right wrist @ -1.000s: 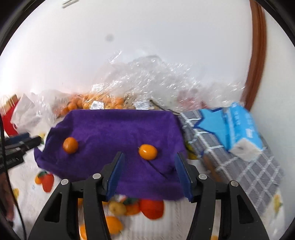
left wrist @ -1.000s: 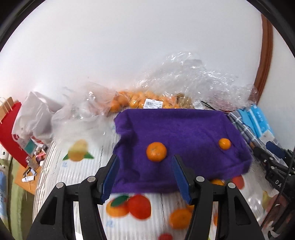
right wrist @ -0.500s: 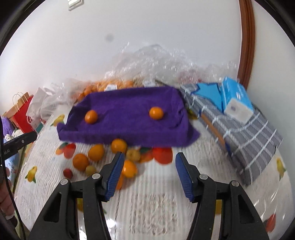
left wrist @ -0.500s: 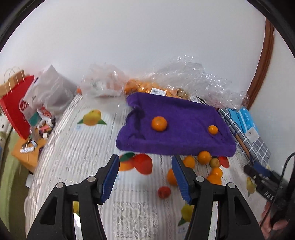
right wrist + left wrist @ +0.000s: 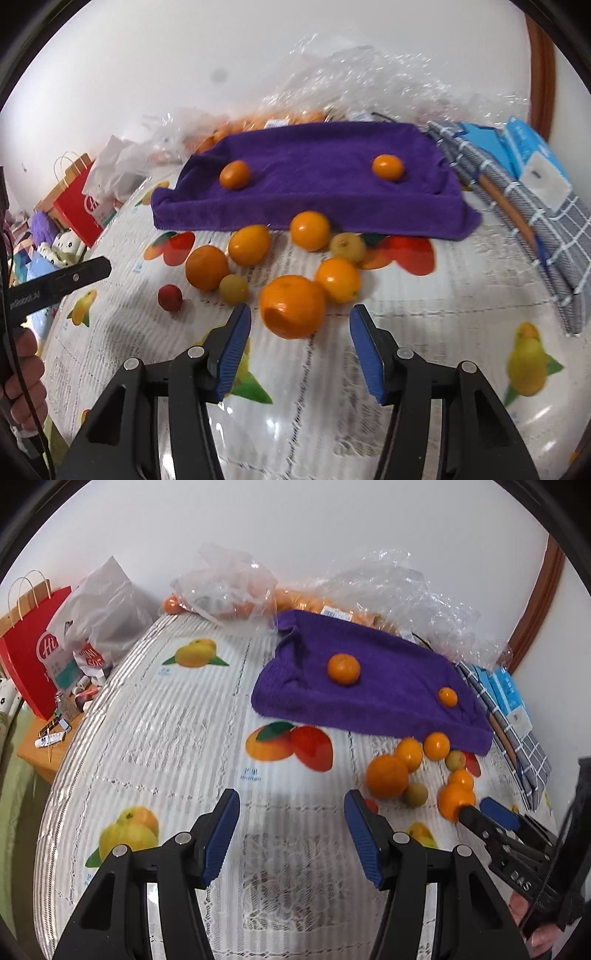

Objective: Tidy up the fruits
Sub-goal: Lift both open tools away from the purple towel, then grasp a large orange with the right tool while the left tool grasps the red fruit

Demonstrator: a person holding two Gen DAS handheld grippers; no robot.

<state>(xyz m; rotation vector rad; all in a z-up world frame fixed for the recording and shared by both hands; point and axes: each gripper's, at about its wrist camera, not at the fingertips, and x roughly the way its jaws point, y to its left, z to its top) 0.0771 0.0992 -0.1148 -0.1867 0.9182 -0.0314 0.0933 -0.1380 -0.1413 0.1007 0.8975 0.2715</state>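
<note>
Both my tongs have dropped back from the purple terry towel (image 5: 314, 184), where 2 small oranges (image 5: 387, 167) rest, to the loose pile of fruit just before its near edge. My right tongs (image 5: 300, 345) have just been closing slightly, nothing pinched, the big dimpled orange (image 5: 291, 306) just ahead of them; my left tongs (image 5: 291, 834) gape empty over bare fruit-printed tablecloth (image 5: 166, 738), so picking comes next

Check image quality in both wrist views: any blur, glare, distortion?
Left wrist: strong fisheye bend with dark corners, tablecloth weave slightly smeared, fruit fairly sharp. Right wrist: same bend, glare spot on the tablecloth near the right gripper, big orange softly blurred, dark smudge on the wall.
</note>
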